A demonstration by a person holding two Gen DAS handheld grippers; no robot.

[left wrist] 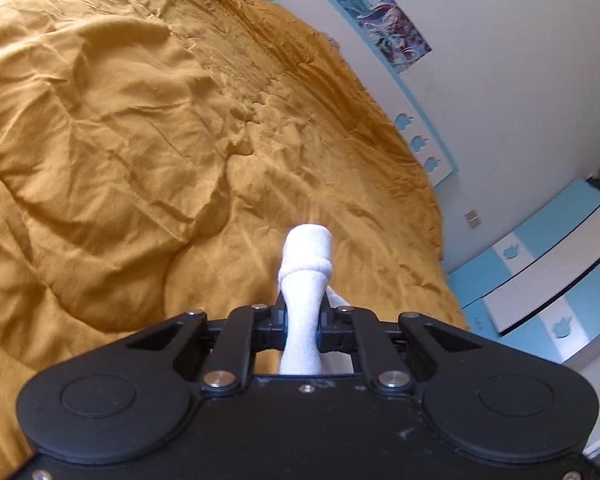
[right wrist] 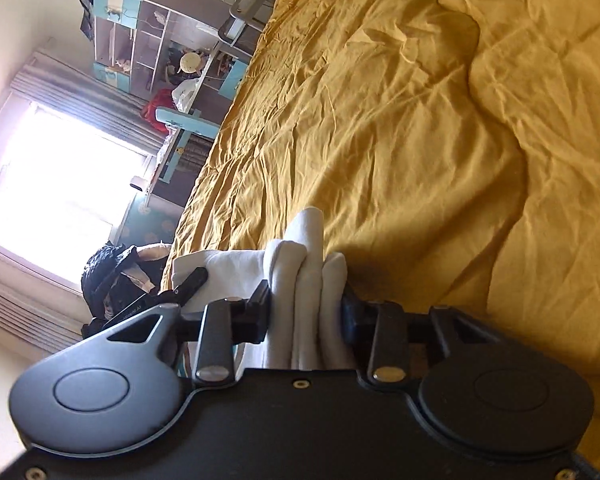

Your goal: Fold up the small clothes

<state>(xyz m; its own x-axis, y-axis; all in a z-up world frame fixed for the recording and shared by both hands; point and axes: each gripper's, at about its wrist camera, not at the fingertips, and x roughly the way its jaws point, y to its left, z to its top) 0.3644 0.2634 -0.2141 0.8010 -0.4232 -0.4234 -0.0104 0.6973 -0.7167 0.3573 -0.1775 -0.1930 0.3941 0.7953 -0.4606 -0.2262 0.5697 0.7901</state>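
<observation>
Over the mustard bed cover (left wrist: 140,140), both grippers hold white cloth off the bed. The left gripper (left wrist: 302,320) has its jaws pinching a rolled white sock (left wrist: 306,256), its bunched end sticking out toward twelve o'clock. The right gripper (right wrist: 306,308) has its jaws clamped on a thicker folded white bundle (right wrist: 304,264) — held doubled, probably to keep the layers together.

A rumpled mustard bedspread (left wrist: 120,140) lies beside blue-and-white drawers (left wrist: 548,272) and a bright window (right wrist: 60,184).
</observation>
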